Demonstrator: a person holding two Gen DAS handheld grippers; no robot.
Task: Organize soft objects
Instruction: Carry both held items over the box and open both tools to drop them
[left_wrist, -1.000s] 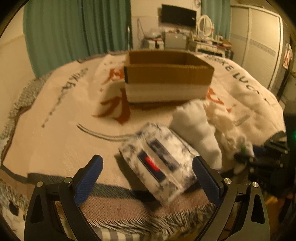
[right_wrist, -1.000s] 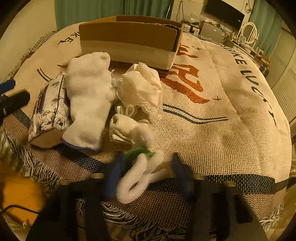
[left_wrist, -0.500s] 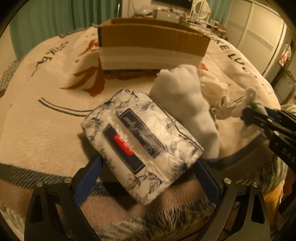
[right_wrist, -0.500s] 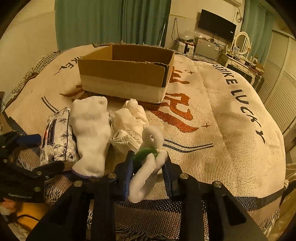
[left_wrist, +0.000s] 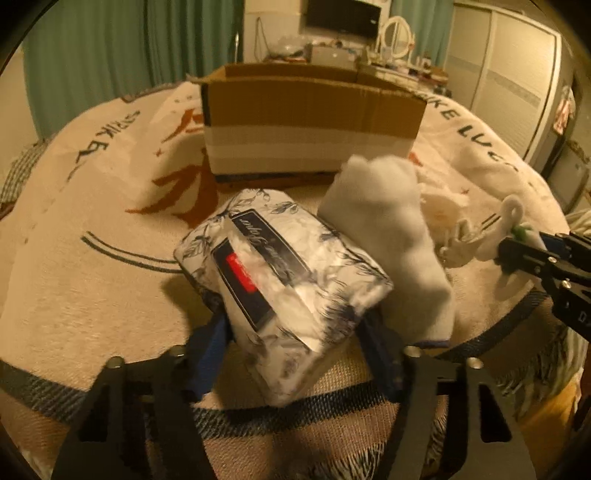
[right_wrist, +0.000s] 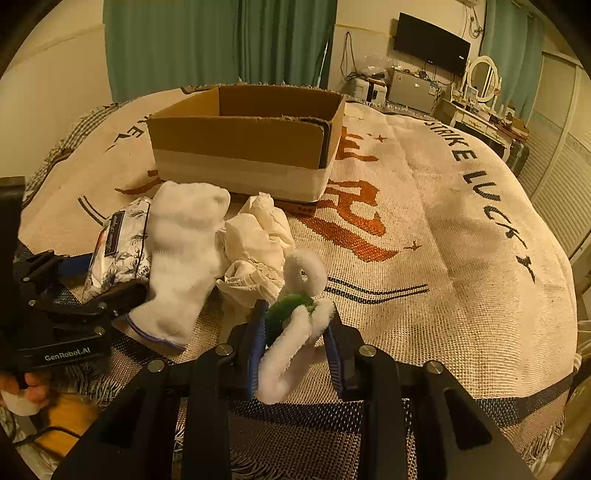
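My left gripper (left_wrist: 295, 332) is shut on a floral tissue pack (left_wrist: 284, 273), its blue pads pressed against both long sides; the pack also shows in the right wrist view (right_wrist: 122, 243). My right gripper (right_wrist: 295, 332) is shut on a fluffy white and green toy (right_wrist: 295, 317) and holds it just above the blanket; the toy also shows in the left wrist view (left_wrist: 506, 225). A white sock (right_wrist: 184, 251) lies beside the pack, and a crumpled white lace cloth (right_wrist: 258, 251) lies right of it. An open cardboard box (right_wrist: 243, 144) stands behind them.
All lies on a cream woven blanket (right_wrist: 443, 240) with orange and dark lettering, covering a bed. The fringed near edge (left_wrist: 258, 443) is just under both grippers. Green curtains, a TV and a dresser stand at the back of the room.
My left gripper has closed its pads onto the tissue pack, which was between open fingers before. My right gripper has picked up the fluffy toy and holds it raised.
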